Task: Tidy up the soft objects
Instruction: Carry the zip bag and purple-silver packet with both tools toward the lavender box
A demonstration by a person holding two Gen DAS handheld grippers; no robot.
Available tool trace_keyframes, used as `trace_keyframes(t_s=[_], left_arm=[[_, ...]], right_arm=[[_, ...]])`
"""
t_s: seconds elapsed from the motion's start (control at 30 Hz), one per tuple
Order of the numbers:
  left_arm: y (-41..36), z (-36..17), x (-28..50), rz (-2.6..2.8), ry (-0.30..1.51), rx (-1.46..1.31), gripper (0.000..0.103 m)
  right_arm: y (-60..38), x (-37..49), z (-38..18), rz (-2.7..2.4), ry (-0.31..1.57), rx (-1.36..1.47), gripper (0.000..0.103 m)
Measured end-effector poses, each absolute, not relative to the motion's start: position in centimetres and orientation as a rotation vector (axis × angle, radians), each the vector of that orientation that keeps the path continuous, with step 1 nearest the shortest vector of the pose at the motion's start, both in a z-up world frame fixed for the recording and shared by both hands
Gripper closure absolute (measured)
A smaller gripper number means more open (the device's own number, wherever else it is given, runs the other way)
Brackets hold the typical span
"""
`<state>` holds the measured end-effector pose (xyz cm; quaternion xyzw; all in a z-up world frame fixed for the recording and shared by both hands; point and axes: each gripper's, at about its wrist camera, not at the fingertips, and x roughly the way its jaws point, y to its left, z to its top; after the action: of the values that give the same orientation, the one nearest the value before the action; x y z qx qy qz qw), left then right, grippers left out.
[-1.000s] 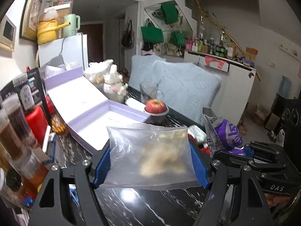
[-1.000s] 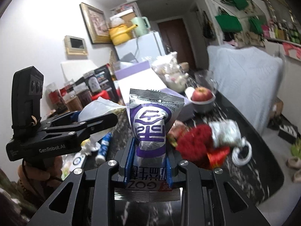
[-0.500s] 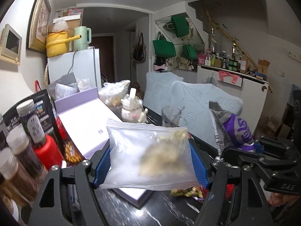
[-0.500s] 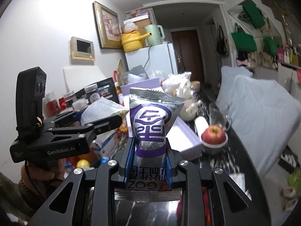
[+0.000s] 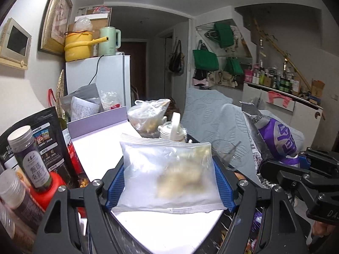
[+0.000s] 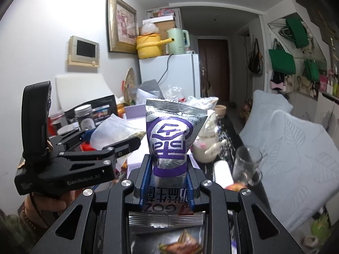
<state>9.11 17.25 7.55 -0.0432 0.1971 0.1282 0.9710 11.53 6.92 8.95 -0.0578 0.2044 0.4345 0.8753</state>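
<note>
The left gripper [image 5: 169,182] holds a clear zip bag [image 5: 169,175] crosswise between its blue pads [image 5: 115,188], which press on the bag's two side edges; the bag stands upright above the jaws, with pale, lumpy contents gathered toward its right half. Just beyond and below it lies an open lilac box [image 5: 99,146] with a white inside, its raised lid at the far end. Left of the gripper stand jars [image 5: 29,156] and a dark pouch [image 5: 42,131]; ahead, past the box, sit a tied plastic bag [image 5: 148,114] and a small white teapot [image 5: 172,130]. To its right is the right gripper [image 6: 167,182], clamped narrow on the lower part of a purple-and-silver snack bag [image 6: 171,139], which rises upright from the jaws, its crimped top uppermost. From the right wrist view the left gripper [image 6: 118,139] appears at the left, carried in a hand [image 6: 48,203] with a bead bracelet, level with the snack bag. Right of the snack bag, on the dark marbled table [image 6: 227,139], stand a glass [image 6: 246,165] and a white roll [image 6: 222,171]. Pale cushions [image 6: 296,148] lie further right, and a white fridge [image 6: 180,76] stands far ahead.
</note>
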Motion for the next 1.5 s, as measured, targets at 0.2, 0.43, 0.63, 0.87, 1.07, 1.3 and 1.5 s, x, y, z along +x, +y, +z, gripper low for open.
trace_keyframes(t_s=[0.2,0.43,0.63,0.87,1.07,1.3,1.5], left_arm=[[19.6,6.8,11.7,0.305,0.419,-0.115,0.028],[22.0,4.9,13.9,0.386,0.475,-0.106,0.028],[23.6,2.2,16.0,0.458,0.563,-0.090,0.028],[24.5,-0.4,18.0,0.482,0.645,-0.065,0.028],[25.2,-2.5,19.4,0.505,0.716,-0.041,0.028],[25.9,-5.0,20.7,0.512,0.809,-0.034,0.028],[26.7,-6.6,21.3,0.526,0.884,-0.037,0.028]], right_arm=[[9.7,14.4,8.9,0.917,0.439,-0.141,0.075],[12.3,16.8,7.5,0.927,0.480,-0.158,0.075],[14.3,19.2,5.4,0.930,0.545,-0.163,0.075],[16.6,21.3,2.6,0.918,0.630,-0.182,0.075],[18.0,22.9,0.6,0.906,0.703,-0.184,0.075],[19.1,24.4,-1.7,0.895,0.794,-0.183,0.075],[20.0,25.6,-2.9,0.890,0.856,-0.179,0.075]])
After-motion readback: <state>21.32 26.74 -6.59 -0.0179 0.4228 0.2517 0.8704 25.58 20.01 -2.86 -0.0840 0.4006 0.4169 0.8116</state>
